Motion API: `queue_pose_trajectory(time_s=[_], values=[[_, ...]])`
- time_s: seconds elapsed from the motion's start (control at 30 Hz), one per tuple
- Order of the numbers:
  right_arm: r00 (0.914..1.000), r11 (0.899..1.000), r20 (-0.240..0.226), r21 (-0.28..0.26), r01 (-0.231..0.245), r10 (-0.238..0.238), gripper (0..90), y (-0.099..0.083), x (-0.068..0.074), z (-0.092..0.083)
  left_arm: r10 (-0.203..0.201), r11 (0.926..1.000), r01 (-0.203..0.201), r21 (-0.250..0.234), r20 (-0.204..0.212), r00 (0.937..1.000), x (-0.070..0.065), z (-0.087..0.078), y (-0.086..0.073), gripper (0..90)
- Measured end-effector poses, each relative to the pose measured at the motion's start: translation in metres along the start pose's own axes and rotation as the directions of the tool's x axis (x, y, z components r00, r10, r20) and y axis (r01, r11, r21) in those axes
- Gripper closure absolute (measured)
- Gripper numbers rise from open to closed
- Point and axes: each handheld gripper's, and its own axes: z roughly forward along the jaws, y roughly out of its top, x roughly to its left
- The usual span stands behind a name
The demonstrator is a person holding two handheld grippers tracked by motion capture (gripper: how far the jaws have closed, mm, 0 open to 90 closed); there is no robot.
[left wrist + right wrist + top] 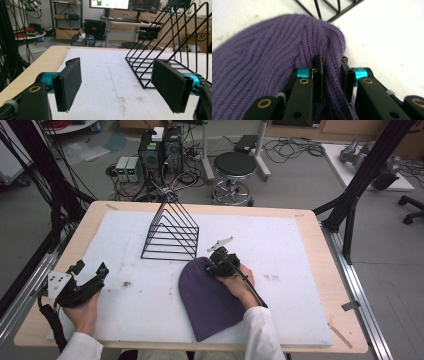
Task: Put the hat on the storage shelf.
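Note:
A purple knit beanie (207, 302) lies flat on the white mat (285, 245), near the front middle. My right gripper (214, 268) is at the beanie's rounded top, on its right side. In the right gripper view the jaws of the right gripper (331, 62) pinch a raised fold of the beanie (262, 52). My left gripper (91, 268) rests at the mat's left edge, far from the beanie. In the left gripper view the left gripper (116, 77) stands open with nothing between its pads.
A black wire rack (170, 232) shaped like a triangle stands on the mat just behind the beanie, and also shows as the rack (170, 40) ahead of the left jaws. Beyond the wooden table's far edge (200, 206) are a stool (234, 170) and computer boxes (160, 150).

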Motion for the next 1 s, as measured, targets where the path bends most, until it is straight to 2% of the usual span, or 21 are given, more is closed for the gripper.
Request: queue_pose_trajectory(time_s=[0.03, 0.17, 0.27, 0.33, 0.47, 0.6, 0.73, 0.87, 0.93, 1.0], values=[[1.0, 1.0, 0.0, 0.0, 0.0, 0.0, 77.8, 0.0, 0.0, 0.0, -0.003, 1.0, 0.003, -0.003, 0.0, 1.0, 0.0, 0.0, 0.0, 24.8], [0.9991, 0.993, 0.028, -0.111, -0.03, 0.033, 77.9, -0.004, 0.0, -0.017, -0.004, 1.0, 0.004, -0.001, 0.005, 1.0, 0.0, -0.001, 0.0, 24.9], [0.9985, 0.985, 0.037, -0.167, -0.033, 0.04, 77.8, -0.003, 0.002, -0.029, -0.003, 1.0, 0.003, -0.003, 0.008, 1.0, -0.002, -0.001, 0.0, 24.9], [0.9981, 0.977, 0.038, -0.21, -0.039, 0.048, 77.8, -0.003, 0.003, -0.038, -0.002, 1.0, 0.002, -0.004, 0.012, 0.9999, -0.003, 0.0, -0.001, 24.9], [0.9928, 0.942, 0.093, -0.332, -0.041, 0.076, 77.7, -0.001, 0.008, -0.059, -0.012, 0.9999, 0.012, 0.001, 0.036, 0.9993, -0.004, 0.002, -0.001, 24.9], [0.9888, 0.897, 0.099, -0.438, -0.057, 0.111, 77.7, -0.003, 0.011, -0.076, -0.007, 1.0, 0.007, -0.001, 0.044, 0.999, -0.005, 0.003, -0.002, 24.9], [0.9848, 0.838, 0.104, -0.542, -0.061, 0.139, 77.7, -0.004, 0.015, -0.092, -0.007, 1.0, 0.007, 0.002, 0.048, 0.9988, -0.006, 0.004, -0.002, 24.8], [0.9782, 0.772, 0.138, -0.635, -0.032, 0.155, 77.7, -0.005, 0.019, -0.105, -0.009, 1.0, 0.009, -0.001, 0.045, 0.9989, -0.005, 0.004, -0.001, 24.8], [0.9798, 0.73, 0.146, -0.684, 0.0, 0.137, 77.5, -0.005, 0.021, -0.111, -0.009, 1.0, 0.009, -0.003, 0.043, 0.999, -0.005, 0.004, -0.001, 24.8], [0.9768, 0.688, 0.175, -0.724, 0.043, 0.123, 77.5, -0.005, 0.023, -0.116, -0.005, 1.0, 0.006, -0.003, 0.039, 0.9992, -0.004, 0.004, -0.001, 24.6]])
